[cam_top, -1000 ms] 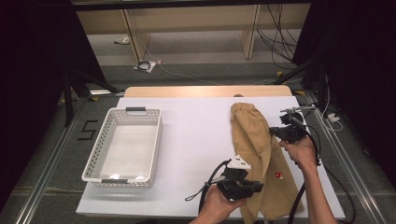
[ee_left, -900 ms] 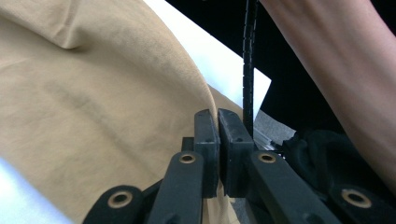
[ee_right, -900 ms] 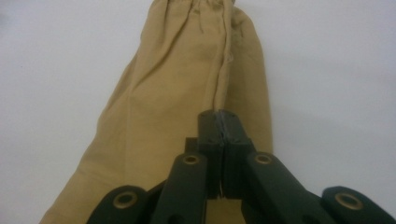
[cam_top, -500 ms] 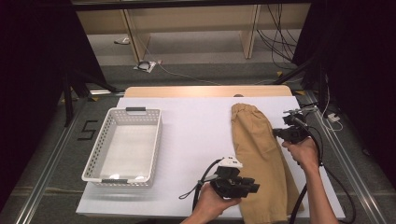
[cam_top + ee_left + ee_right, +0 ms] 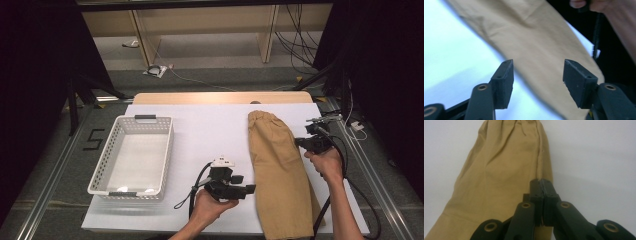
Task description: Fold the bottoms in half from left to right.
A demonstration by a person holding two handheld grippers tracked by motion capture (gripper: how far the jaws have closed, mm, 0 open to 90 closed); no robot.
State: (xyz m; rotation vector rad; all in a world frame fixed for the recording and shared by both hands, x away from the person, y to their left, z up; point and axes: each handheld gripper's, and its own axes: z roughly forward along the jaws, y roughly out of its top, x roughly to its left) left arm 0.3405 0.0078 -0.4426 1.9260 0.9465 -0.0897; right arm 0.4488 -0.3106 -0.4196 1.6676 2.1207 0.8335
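A long tan cloth (image 5: 280, 170), folded like trousers, lies flat on the right half of the white table (image 5: 210, 130). My left gripper (image 5: 248, 189) hovers just left of its lower part and points at it. Its jaws have just been opening. In the left gripper view this gripper (image 5: 537, 67) stands open, nothing pinched, with the cloth (image 5: 536, 32) beyond it. My right gripper (image 5: 306, 142) sits at the cloth's right edge. In the right gripper view its jaws (image 5: 541, 182) are pressed together right on the seam edge of the cloth (image 5: 504, 170).
A white mesh basket (image 5: 167, 155) with nothing in it stands on the left of the table. Cables trail from both grippers toward the front edge. Beyond the table's far side is a wooden board and floor with loose cables.
The left gripper has let go of the cloth's lower part, opened, and drawn back to the left. The cloth's lower end now lies flatter. The right hand has stayed put.
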